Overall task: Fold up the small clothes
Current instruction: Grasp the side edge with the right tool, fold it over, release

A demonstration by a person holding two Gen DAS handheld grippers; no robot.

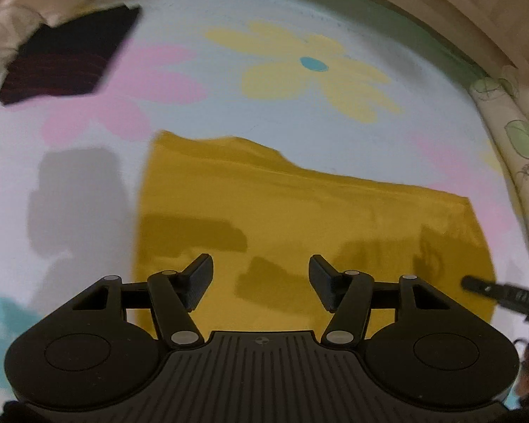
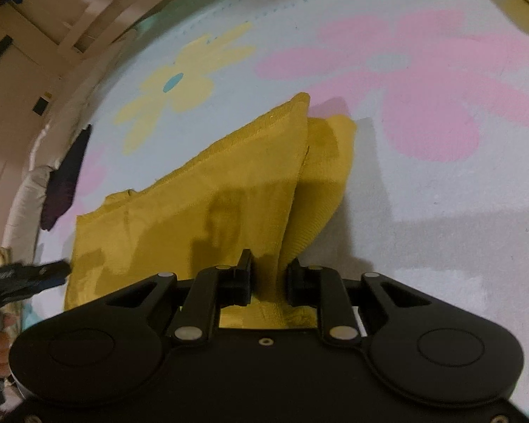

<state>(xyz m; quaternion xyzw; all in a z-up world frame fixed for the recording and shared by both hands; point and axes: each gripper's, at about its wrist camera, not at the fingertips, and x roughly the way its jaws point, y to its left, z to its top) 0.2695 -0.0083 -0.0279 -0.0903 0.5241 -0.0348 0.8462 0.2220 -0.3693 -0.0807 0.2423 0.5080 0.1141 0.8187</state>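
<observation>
A mustard-yellow garment lies flat on a pale blue blanket printed with pink and yellow flowers. My left gripper hovers open over the garment's near part, with nothing between its fingers. In the right wrist view, my right gripper is shut on the garment's near edge, and the cloth rises from the blanket into its jaws. A second layer of the garment folds away to the right. One fingertip of the right gripper shows at the garment's right edge in the left wrist view.
A dark folded garment lies at the blanket's far left corner beside white bedding. A leaf-printed cushion borders the right side. A wooden bed frame curves along the far edge. The left gripper shows at the left.
</observation>
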